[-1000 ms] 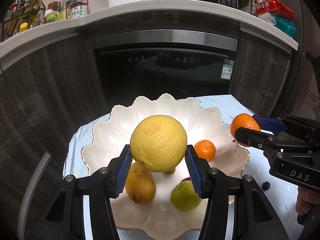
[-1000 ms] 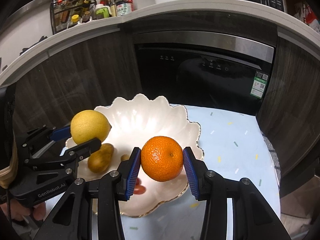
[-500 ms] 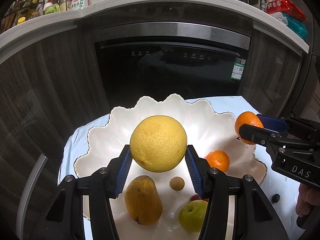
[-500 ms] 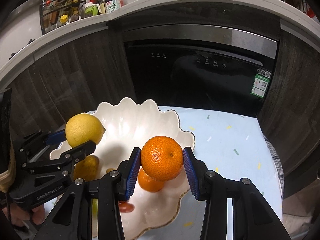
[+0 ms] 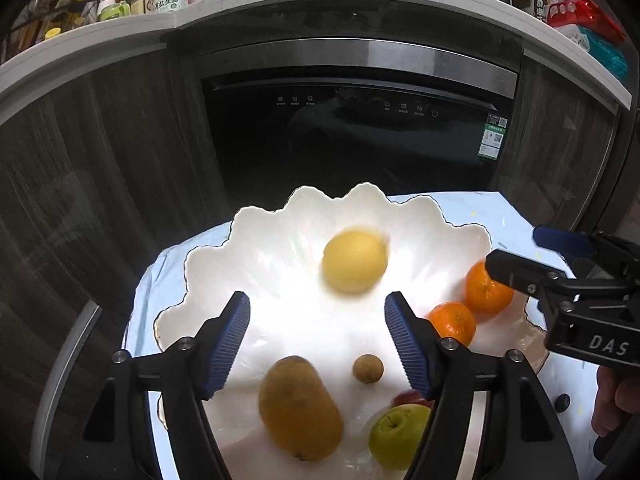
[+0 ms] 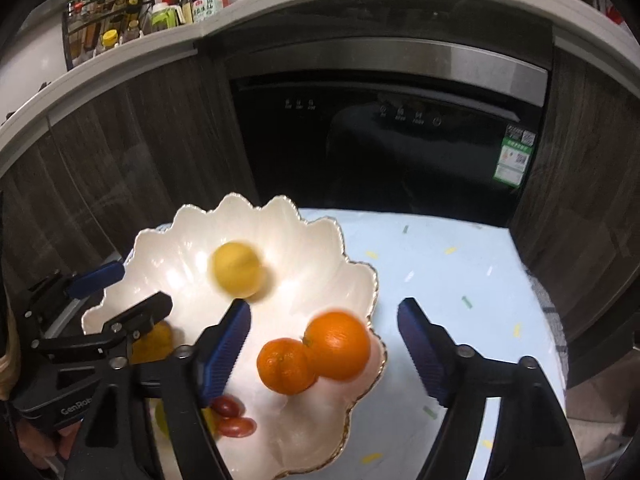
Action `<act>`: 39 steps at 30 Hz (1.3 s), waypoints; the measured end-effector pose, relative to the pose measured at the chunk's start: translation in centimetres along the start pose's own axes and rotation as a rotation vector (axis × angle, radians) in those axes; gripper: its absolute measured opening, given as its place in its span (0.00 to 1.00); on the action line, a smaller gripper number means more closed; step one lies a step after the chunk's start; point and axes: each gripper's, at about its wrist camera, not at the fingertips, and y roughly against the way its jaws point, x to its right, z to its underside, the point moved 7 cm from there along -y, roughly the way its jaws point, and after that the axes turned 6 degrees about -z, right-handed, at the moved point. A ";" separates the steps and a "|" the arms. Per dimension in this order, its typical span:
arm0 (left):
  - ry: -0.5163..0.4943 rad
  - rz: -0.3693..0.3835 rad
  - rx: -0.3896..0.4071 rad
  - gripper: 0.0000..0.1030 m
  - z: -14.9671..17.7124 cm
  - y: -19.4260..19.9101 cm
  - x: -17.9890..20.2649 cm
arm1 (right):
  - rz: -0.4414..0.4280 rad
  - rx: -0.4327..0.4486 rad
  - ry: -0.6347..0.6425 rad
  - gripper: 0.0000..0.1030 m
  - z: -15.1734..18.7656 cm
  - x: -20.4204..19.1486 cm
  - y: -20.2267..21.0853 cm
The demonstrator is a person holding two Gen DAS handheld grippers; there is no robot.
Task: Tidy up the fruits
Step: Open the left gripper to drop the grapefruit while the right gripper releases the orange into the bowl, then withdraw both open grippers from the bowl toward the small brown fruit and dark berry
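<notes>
Both tools, left [image 5: 318, 338] and right [image 6: 324, 346], have just been opening and hold nothing; lemon [image 5: 355, 261] and orange [image 6: 337, 345] lie blurred in the bowl [image 5: 256, 248] among pear [image 5: 300, 406], apple [image 5: 396, 436].

Left gripper [image 5: 318, 330] jaws just opened wide, nothing between the pads, angled downward; right gripper [image 6: 324, 344] likewise just opened and empty, angled downward; a hand [image 5: 614, 396] grips the right gripper's handle

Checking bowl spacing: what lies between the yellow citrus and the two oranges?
Nothing: in the left wrist view, only bare white bowl floor separates the yellow citrus from the two oranges.
</notes>
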 end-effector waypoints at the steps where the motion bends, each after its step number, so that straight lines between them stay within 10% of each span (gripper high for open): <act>1: 0.005 -0.004 0.001 0.77 0.0 0.1 -0.1 | -0.001 0.002 0.001 0.76 -0.1 0.0 0.2; 39: 0.071 -0.058 0.091 0.96 2.3 12.4 1.0 | 0.025 0.115 0.022 0.78 3.0 -1.6 12.6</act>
